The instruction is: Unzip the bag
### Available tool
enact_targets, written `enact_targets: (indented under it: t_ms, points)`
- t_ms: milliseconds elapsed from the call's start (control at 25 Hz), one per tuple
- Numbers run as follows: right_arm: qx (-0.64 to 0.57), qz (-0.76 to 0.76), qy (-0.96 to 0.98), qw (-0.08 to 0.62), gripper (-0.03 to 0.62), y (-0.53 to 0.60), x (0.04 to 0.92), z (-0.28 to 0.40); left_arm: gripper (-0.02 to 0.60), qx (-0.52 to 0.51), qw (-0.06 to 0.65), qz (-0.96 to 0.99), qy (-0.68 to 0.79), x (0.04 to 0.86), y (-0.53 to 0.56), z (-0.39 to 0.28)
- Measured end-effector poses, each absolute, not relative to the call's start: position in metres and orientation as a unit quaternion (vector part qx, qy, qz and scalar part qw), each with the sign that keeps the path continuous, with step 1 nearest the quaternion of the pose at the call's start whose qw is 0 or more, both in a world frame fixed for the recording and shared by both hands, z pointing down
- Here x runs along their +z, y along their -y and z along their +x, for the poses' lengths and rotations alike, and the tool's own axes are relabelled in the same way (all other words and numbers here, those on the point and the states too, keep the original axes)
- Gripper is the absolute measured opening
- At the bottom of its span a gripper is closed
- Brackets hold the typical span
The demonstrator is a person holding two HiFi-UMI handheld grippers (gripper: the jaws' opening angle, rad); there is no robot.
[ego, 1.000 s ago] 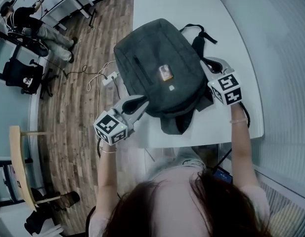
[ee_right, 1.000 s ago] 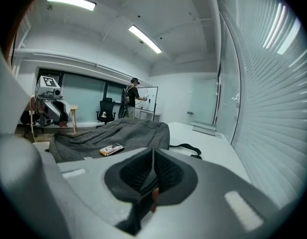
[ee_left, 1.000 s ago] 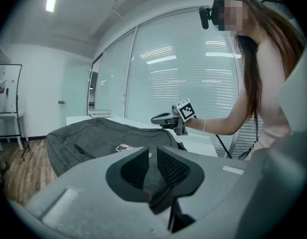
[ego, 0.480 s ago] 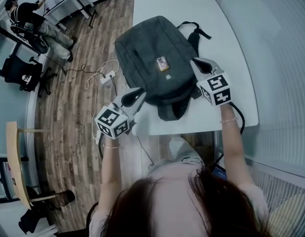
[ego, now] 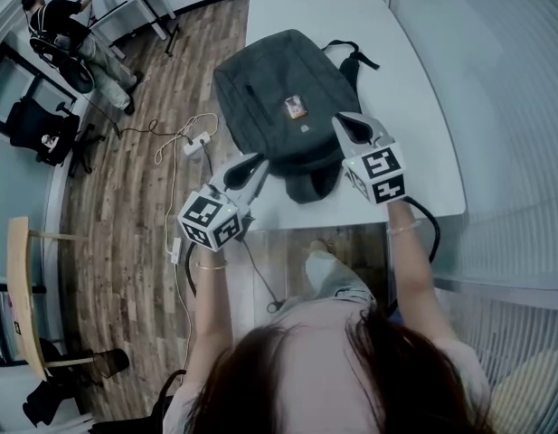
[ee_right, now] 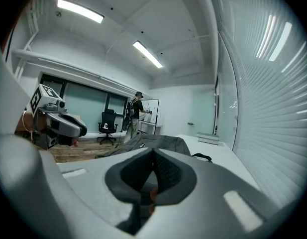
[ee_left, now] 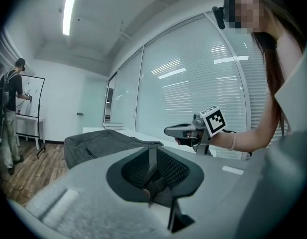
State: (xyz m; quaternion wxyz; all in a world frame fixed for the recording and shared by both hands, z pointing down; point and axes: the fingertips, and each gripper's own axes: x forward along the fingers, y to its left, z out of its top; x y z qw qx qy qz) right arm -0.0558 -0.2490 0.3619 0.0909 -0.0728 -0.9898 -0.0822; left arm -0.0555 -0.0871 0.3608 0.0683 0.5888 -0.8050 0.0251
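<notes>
Progress on the unzipping looks to be nil. The bag (ego: 283, 116), a grey backpack, lies flat and closed on the white worktop (ego: 405, 107). Its strap (ego: 351, 54) is at its far end and a small orange tag (ego: 295, 108) sits on its upper face. No seam on the bag gapes, and no zip pull can be picked out from the head view. The whole job seems still to be done: find a pull, grip it, and draw it along while the bag is held steady.

The left tool (ego: 251, 164) hovers just off the bag's near left corner. Its jaws have just been closing and now meet at the tips with nothing between them. The right tool (ego: 346, 123) hangs above the bag's near right part, its jaws likewise together and empty. Neither tool has hold of the bag.

Compared with a second ago, the right tool has come in from beside the bag's right edge to over the bag itself. The left tool has drawn slightly away from the bag's near left corner. The bag seems to lie as it did. It shows smaller only because the head view has pulled back.
</notes>
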Motion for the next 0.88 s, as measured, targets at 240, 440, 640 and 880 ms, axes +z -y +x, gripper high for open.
enact_targets:
  t_ms: [240,440,640,880]
  points:
    - [-0.084,-0.075,0.991,0.078,0.005,0.226,0.351,-0.032,0.044,0.021,0.046,0.569,0.821,0.348,0.079,-0.034]
    - [-0.093,-0.073,0.99,0.072,0.003,0.211,0.346,-0.008,0.028,0.023,0.036,0.551,0.833,0.342,0.07,-0.013]
    - [-0.096,-0.076,0.991,0.059,0.003,0.199,0.34,0.014,0.026,0.015,0.031,0.535,0.844,0.338,0.064,0.004]
    - [-0.133,-0.065,0.988,0.029,0.003,0.185,0.336,0.037,0.017,0.018,0.024,0.516,0.856,0.334,0.061,0.017]
